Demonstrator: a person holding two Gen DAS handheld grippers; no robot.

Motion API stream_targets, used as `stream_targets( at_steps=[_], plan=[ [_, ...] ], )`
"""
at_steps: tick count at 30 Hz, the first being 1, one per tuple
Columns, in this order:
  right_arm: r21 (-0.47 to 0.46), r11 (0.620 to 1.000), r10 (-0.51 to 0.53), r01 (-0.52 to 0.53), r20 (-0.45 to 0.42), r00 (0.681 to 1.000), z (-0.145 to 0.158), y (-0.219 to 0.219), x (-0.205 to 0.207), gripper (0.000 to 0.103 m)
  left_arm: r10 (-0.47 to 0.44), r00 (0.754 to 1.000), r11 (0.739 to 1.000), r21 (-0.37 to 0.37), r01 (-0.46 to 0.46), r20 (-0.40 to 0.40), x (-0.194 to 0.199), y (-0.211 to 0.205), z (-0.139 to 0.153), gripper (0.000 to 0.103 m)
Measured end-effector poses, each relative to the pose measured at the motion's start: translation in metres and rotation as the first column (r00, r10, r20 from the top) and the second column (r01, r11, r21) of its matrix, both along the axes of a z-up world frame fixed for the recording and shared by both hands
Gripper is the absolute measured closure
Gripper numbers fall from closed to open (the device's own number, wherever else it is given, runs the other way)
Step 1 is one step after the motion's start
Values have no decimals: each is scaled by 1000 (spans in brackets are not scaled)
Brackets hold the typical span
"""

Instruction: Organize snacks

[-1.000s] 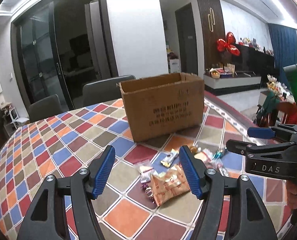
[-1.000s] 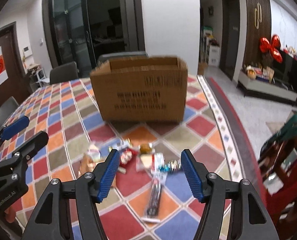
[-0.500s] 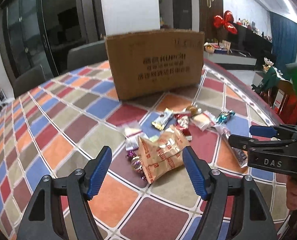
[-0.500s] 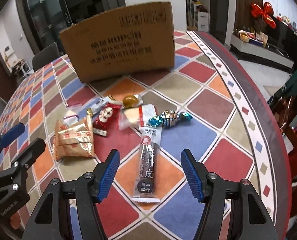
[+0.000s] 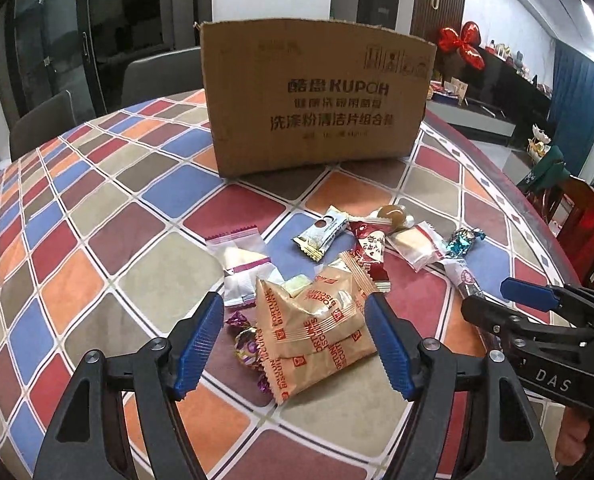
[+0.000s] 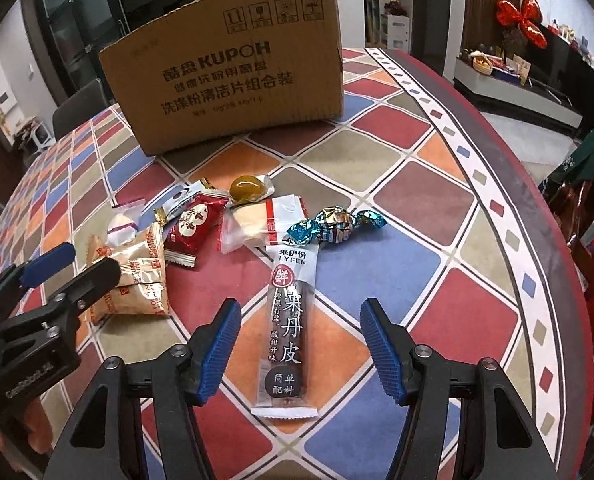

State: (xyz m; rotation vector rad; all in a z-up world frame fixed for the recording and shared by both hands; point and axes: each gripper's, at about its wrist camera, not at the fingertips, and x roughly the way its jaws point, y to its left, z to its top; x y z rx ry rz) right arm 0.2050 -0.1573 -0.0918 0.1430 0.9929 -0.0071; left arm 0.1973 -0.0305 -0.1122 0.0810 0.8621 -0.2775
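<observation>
foil fruit-leather strip (image 6: 287,328) lies lengthwise between the wide-open, empty right claw (image 6: 299,344) (left likewise).

A home: dining table (image 5: 97,208), chairs (image 5: 41,120), balloon bow (image 5: 461,42)

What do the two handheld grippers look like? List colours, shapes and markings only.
Both are black plastic frames with silver bolts. The left gripper and right gripper each carry two fingers faced with ribbed blue pads. Seen side-on, the right gripper's body reads "DAS" in white; the left one bears small white lettering too blurred to read. No cables show. A bare hand shows under the right gripper; no sleeve is visible.
</observation>
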Motion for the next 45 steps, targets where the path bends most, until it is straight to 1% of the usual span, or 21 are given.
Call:
stream_targets(
  at_steps=[4, 6, 7, 8, 10, 11, 12, 14, 18, 23, 26, 37, 45],
  plan=[
    [4, 1000, 5, -5, -8, 1000, -4, 1, 2, 52, -10, 1000, 1000, 1, 10, -24, 1, -5, -6, 35],
    [10, 1000, 8, -8, -13, 1000, -6, 1, 3, 61, -16, 999, 1000, -6, 16, -37, 0, -6, -9, 42],
    [13, 1000, 11, -10, -16, 1000, -7, 1, 3, 62, -12, 999, 1000, -6, 12, -36, 0, -5, -9, 44],
    [15, 1000, 13, -13, -18, 1000, -8, 1, 3, 64, -9, 999, 1000, -6, 9, -32, -1, -5, -9, 48],
    [20, 1000, 17, -17, -12, 1000, -8, 2, 2, 69, -12, 999, 1000, -12, 11, -31, -2, -5, -8, 52],
    [25, 999, 27, -26, -11, 1000, -8, 3, 1, 76, -16, 999, 1000, -18, 15, -31, -3, -5, -7, 56],
    [25, 999, 35, -35, -11, 999, -8, 4, 1, 77, -17, 999, 1000, -24, 17, -30, -4, -6, -6, 59],
    [12, 999, 43, -43, -5, 999, -8, 7, 0, 80, -18, 999, 999, -31, 17, -29, -5, -6, -5, 61],
    [25, 998, 50, -50, -4, 999, -7, 7, -2, 82, -19, 1000, 999, -33, 18, -22, -7, -7, -3, 65],
    [28, 998, 58, -58, 8, 998, -2, 8, -7, 82, -18, 1000, 999, -45, 18, 0, -13, -7, 6, 65],
    [26, 997, 69, -70, 31, 997, 5, 10, -12, 82, -18, 1000, 998, -55, 19, 17, -18, -7, 15, 65],
    [41, 994, 98, -104, 123, 988, 39, 11, -26, 82, -19, 996, 996, -86, 26, 84, -36, -6, 48, 65],
    [46, 992, 104, -115, 197, 975, 71, 7, -31, 82, -24, 991, 994, -107, 39, 133, -44, -6, 82, 65]
  ],
)
